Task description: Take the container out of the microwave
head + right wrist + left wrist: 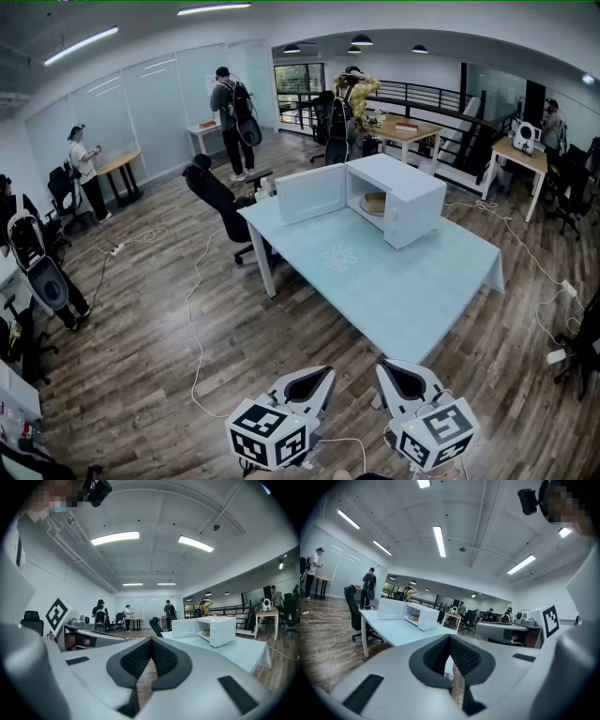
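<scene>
Well short of the bench [412, 300], out on the floor: this reads as the approach step, nothing reached for yet. The microwave [412, 202] sits on the far half of the bench with its door [309, 193] swung fully open to the left. The container [375, 202] is inside the cavity, a tan bowl-like thing on the cavity floor; can't tell if it's lidded. Next move as I read it: walk in to the bench's near side, open one tool, square it to the cavity opening and go in level for the container's rim. With the door hanging on the left, the right tool probably has the cleaner path and the left one risks clipping the door. Pose: left tool [319, 380] is low at near left, pointed forward and slightly up toward the bench, jaws closed tip to tip with nothing between them. Right tool [398, 377] is just beside it on the right, same heading, jaws likewise pressed together and empty. Both are well apart from the microwave.
</scene>
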Available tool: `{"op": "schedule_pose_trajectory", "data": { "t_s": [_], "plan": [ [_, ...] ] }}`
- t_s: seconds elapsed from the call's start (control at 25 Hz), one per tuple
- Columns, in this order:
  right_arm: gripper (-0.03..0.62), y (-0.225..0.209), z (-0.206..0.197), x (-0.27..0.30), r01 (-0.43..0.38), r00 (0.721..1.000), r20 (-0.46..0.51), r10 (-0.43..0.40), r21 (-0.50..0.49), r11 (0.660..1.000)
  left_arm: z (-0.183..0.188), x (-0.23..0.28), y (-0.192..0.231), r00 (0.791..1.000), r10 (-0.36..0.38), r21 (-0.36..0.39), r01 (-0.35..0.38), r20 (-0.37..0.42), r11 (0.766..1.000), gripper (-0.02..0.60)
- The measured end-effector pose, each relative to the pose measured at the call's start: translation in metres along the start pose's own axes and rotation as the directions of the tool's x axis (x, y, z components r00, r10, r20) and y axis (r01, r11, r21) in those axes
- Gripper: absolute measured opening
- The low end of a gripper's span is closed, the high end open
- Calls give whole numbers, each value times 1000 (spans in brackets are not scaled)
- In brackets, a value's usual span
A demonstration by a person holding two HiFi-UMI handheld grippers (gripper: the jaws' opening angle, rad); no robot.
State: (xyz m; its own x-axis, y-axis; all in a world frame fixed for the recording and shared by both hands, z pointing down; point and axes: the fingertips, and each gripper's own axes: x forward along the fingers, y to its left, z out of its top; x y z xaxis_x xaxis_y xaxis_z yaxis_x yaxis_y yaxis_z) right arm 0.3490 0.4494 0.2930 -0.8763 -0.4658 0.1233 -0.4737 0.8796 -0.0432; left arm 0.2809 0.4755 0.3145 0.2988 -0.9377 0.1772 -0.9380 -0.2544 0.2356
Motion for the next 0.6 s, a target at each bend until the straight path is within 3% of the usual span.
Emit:
{"op": "schedule_pose_trajectory", "data": {
  "t_s": [0.12,0.6],
  "plan": [
    [9,0,-5,-10,-22,1000,-9,23,68,997,-10,5,-5,999,15,-4,-15,-36,1000,14],
    [9,-9,-22,-23,-83,996,-20,85,101,991,-29,21,-34,998,34,-21,-36,-60,999,14]
  ]
}}
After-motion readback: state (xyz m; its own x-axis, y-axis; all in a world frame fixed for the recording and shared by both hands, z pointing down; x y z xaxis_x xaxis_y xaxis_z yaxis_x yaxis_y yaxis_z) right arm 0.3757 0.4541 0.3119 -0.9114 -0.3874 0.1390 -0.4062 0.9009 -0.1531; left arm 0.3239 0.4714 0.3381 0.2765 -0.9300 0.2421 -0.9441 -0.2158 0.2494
